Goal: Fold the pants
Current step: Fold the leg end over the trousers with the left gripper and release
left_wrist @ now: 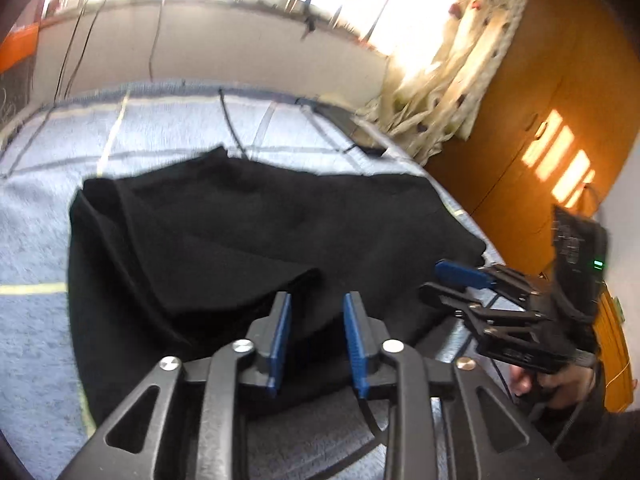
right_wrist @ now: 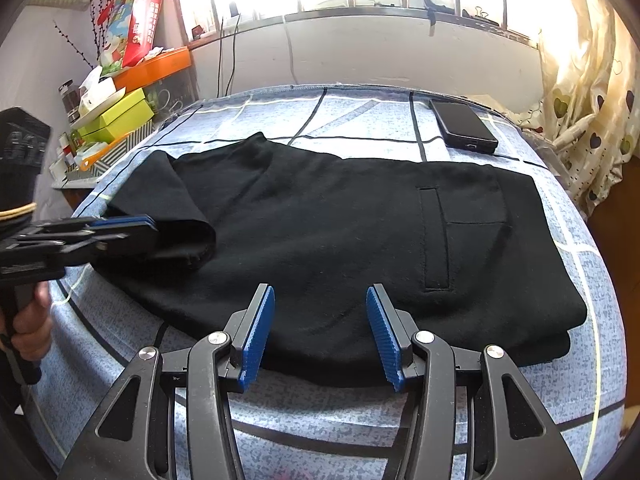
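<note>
Black pants (right_wrist: 340,236) lie folded across the blue checked bed cover (right_wrist: 360,116), pocket side to the right; they also show in the left wrist view (left_wrist: 240,232). A folded-over leg end (right_wrist: 188,232) lies at the left. My left gripper (left_wrist: 316,340) hovers open over the near edge of the pants; in the right wrist view its fingers (right_wrist: 124,226) look close together beside the leg end, touching or just off it. My right gripper (right_wrist: 320,336) is open and empty above the pants' near edge. It also shows in the left wrist view (left_wrist: 452,284).
A black phone (right_wrist: 464,126) lies on the cover at the far right. Boxes and clutter (right_wrist: 116,108) stand on a shelf at the left. A curtain (right_wrist: 588,92) hangs at the right, with a wooden cabinet (left_wrist: 540,128) beside it. A wall and window lie beyond the bed.
</note>
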`<move>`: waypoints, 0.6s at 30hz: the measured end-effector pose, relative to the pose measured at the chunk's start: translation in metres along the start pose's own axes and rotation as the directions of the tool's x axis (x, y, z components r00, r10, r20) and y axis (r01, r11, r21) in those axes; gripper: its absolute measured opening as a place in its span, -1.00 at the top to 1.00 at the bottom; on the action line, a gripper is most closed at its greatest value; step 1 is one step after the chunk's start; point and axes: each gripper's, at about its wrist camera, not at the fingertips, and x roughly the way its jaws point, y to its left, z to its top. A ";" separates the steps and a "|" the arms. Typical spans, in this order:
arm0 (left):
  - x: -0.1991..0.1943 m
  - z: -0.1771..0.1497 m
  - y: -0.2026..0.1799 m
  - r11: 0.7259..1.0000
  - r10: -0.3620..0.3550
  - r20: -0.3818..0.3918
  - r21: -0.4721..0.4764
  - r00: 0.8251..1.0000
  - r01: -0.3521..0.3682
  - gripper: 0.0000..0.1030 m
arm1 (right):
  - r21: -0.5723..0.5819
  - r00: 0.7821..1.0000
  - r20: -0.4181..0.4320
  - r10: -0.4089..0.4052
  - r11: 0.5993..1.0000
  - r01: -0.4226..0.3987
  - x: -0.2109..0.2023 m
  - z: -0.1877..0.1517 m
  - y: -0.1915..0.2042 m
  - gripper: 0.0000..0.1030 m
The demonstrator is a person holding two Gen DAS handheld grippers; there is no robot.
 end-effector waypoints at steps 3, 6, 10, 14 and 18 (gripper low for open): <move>-0.009 0.003 0.004 0.999 0.029 0.019 -0.013 0.999 -0.029 0.34 | -0.005 1.000 -0.003 0.000 1.000 0.000 0.001 0.000 0.002 0.04; -0.033 0.000 0.015 0.997 0.071 0.095 -0.051 0.993 -0.066 0.30 | -0.013 1.000 0.009 0.005 1.000 -0.005 -0.005 0.001 0.004 0.04; -0.047 0.000 0.058 0.968 0.195 0.109 -0.183 0.975 -0.173 0.04 | -0.013 1.000 0.016 0.009 1.000 -0.009 -0.005 0.002 0.005 0.04; -0.031 0.000 0.082 0.953 0.152 0.037 -0.270 0.988 -0.137 0.04 | -0.026 1.000 0.014 0.019 0.999 -0.019 -0.003 0.003 0.009 0.04; -0.004 0.005 0.080 0.954 0.075 -0.047 -0.286 0.996 -0.085 0.03 | -0.025 1.000 0.014 0.017 1.000 -0.017 -0.003 0.004 0.009 0.04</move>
